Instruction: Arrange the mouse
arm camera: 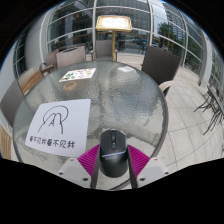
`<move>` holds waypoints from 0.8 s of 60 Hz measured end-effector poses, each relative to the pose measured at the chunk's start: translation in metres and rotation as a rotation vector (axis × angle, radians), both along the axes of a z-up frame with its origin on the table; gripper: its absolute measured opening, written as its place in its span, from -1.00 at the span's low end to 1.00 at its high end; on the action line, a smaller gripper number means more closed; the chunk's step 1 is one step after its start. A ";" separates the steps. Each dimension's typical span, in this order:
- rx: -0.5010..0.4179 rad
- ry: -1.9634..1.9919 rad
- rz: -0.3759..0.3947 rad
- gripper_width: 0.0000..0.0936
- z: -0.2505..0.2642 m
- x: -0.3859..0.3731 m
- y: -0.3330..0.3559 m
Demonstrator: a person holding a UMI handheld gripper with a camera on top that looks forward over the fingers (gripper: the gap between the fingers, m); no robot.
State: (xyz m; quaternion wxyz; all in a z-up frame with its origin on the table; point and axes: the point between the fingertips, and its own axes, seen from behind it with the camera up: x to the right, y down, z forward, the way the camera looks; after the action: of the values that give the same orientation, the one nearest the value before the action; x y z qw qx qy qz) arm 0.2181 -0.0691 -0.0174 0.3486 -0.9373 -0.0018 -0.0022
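Observation:
A black computer mouse [112, 148] sits between my gripper's [112, 162] two fingers, its rear end toward me. Both pink pads [90, 158] press against its sides, so the gripper is shut on the mouse. The mouse is at the near edge of a round glass table [145, 100]. I cannot tell whether it rests on the glass or hangs just above it. A white mat [57, 126] with a black logo and a line of characters lies on the table just left of and beyond the mouse.
A printed sheet [77, 73] lies at the far side of the table. Dark chairs stand at the left [20, 85] and at the far right [157, 63]. A wooden table [112, 27] stands by the glass wall beyond.

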 end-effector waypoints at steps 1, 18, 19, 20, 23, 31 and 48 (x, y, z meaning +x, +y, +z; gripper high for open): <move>-0.002 0.009 -0.004 0.00 0.000 -0.001 0.000; -0.084 0.068 -0.002 -0.40 0.011 -0.006 -0.006; -0.077 0.072 -0.010 -0.40 0.020 -0.006 -0.004; -0.058 0.068 -0.019 -0.39 0.030 -0.004 -0.001; 0.011 0.041 -0.022 -0.39 0.070 -0.002 0.011; 0.213 0.044 -0.022 -0.39 0.199 -0.019 0.052; 0.323 0.055 0.061 -0.40 0.268 -0.144 0.112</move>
State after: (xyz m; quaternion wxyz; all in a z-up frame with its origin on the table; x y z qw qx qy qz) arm 0.0736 0.0429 0.2502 0.4945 -0.8683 -0.0203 0.0337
